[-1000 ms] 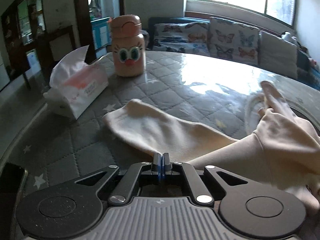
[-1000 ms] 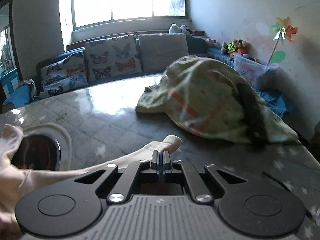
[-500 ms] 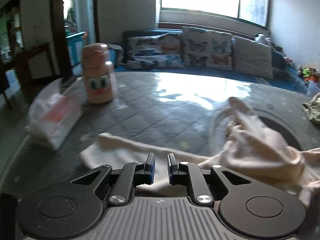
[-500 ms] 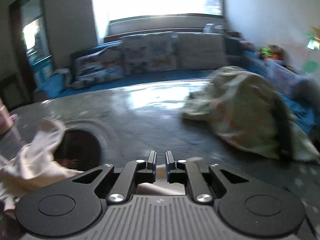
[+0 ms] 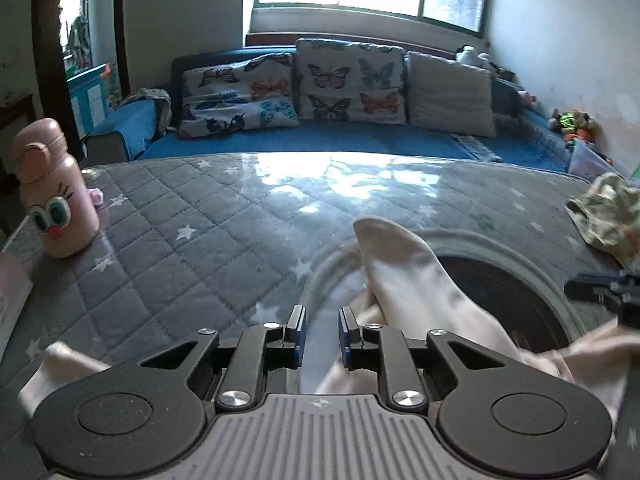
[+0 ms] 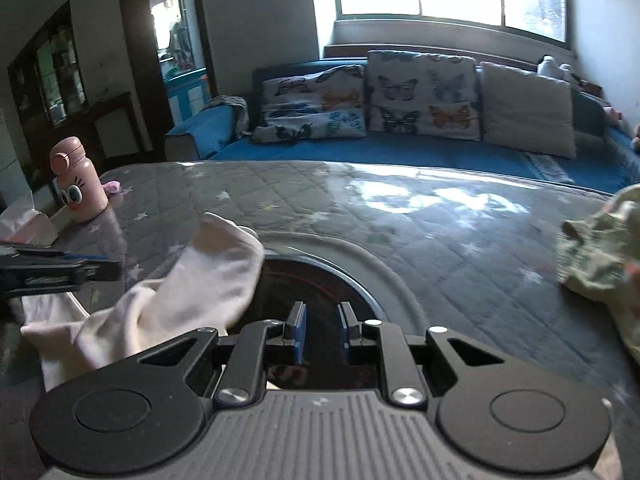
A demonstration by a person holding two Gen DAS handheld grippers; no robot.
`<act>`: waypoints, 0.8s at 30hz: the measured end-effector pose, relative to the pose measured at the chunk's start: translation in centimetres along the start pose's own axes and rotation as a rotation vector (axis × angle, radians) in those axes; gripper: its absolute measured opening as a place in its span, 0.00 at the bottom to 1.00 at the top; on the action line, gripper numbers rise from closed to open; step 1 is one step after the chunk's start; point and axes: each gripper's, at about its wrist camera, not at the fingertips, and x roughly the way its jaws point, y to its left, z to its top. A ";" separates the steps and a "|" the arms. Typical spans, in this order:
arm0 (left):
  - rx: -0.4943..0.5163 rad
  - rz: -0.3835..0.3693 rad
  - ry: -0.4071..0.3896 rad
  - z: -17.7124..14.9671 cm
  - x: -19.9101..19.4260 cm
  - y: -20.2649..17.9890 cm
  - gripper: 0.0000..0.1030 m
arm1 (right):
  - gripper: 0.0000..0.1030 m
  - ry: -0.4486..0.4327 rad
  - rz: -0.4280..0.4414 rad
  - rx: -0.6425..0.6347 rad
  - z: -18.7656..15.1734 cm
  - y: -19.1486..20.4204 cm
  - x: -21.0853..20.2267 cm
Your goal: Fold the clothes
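Observation:
A cream garment (image 5: 416,280) lies crumpled on the grey quilted table (image 5: 192,248), partly over a round dark recess (image 5: 500,288). My left gripper (image 5: 319,334) is open and empty, just above the cloth, with one cream end at its lower left (image 5: 60,368). In the right wrist view the same garment (image 6: 192,280) lies to the left of my right gripper (image 6: 320,330), which is open and empty above the recess (image 6: 320,280). The left gripper's fingers (image 6: 60,270) show at that view's left edge.
A pink cartoon bottle (image 5: 52,192) and a tissue pack (image 5: 10,296) stand at the table's left. A green patterned garment (image 6: 600,260) lies at the right. A blue sofa with butterfly cushions (image 5: 320,84) is behind the table.
Both grippers were shut on the cream garment's ends one second ago; both have opened, let go and swung toward the table's middle. The cloth now lies loose.

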 end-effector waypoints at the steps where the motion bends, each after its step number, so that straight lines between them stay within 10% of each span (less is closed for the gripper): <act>1: -0.012 0.007 0.007 0.4 0.8 0.0 0.19 | 0.16 0.001 0.008 0.000 0.2 0.1 0.4; 24: 0.192 -0.340 -0.039 -2.3 2.9 -4.7 0.25 | 0.35 0.051 0.152 -0.009 3.4 2.3 8.0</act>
